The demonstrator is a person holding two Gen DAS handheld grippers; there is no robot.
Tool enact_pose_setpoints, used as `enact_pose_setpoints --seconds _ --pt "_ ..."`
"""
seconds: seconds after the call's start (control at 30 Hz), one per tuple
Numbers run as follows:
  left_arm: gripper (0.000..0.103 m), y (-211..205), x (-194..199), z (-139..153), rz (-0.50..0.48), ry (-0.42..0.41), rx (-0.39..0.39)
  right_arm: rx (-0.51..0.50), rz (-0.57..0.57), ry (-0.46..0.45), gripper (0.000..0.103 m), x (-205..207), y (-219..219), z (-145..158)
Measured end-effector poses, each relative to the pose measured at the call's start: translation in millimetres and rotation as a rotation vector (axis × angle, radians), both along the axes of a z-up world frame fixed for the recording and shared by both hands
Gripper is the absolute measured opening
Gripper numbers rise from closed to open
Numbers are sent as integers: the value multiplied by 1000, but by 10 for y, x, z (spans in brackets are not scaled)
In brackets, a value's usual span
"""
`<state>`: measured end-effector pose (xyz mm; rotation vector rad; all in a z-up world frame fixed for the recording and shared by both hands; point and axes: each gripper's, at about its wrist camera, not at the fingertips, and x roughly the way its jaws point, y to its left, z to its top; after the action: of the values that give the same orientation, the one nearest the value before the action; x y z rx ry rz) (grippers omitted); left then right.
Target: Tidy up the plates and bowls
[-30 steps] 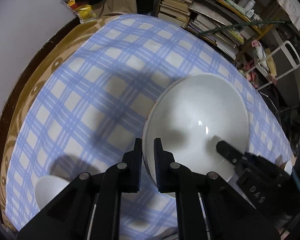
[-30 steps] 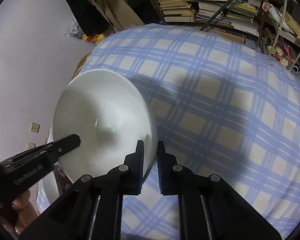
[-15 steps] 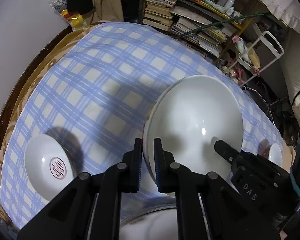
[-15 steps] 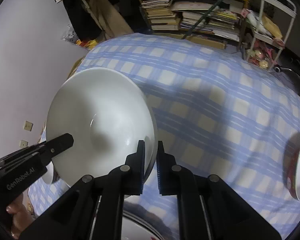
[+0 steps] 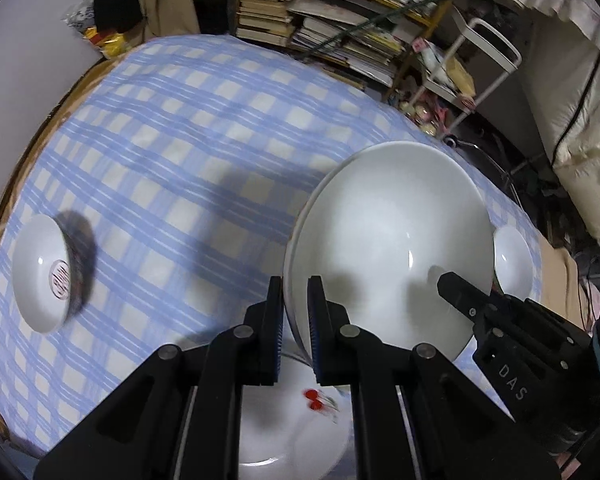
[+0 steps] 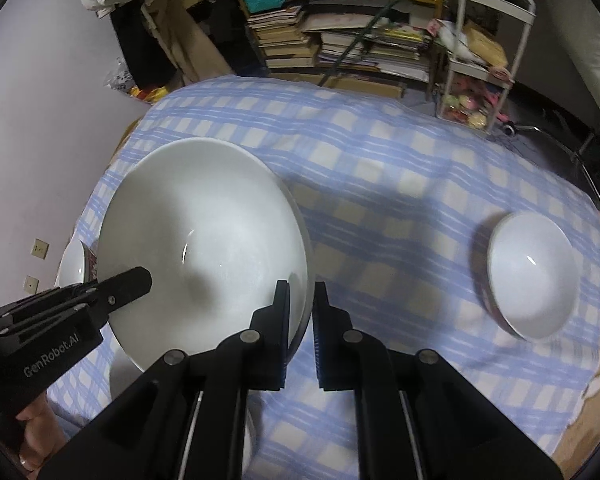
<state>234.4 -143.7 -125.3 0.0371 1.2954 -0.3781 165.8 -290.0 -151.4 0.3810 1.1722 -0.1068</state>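
A large white bowl hangs tilted above the blue checked tablecloth, held at two opposite sides of its rim. My left gripper is shut on the rim's left side. My right gripper is shut on the rim's right side. Each view also shows the other gripper's finger reaching over the bowl's inside. Below the bowl, at the table's near edge, lies a white plate with a red cherry print, partly hidden by my fingers.
A small white bowl with a red emblem sits at the table's left. Another bowl, white inside and dark red outside, sits at the right. Stacked books and a white cart stand beyond the far edge. A person's hand shows at lower left.
Both grippers have carried the large bowl up and back toward the table's near edge. The small bowls at left and right and the cherry plate have come into view.
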Motion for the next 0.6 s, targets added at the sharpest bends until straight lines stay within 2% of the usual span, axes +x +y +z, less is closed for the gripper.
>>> enact_pose_setpoints --seconds 0.23,0.43,0.6 --pt "11 -247 -322 -54 -40 16 20 11 -49 22 12 -337 -212 -42" --pt "13 -388 -569 -231 -69 63 51 24 -77 55 11 -559 -342 -179" --pt "13 -502 -679 -308 -85 82 74 -21 -71 58 11 -668 -358 -243"
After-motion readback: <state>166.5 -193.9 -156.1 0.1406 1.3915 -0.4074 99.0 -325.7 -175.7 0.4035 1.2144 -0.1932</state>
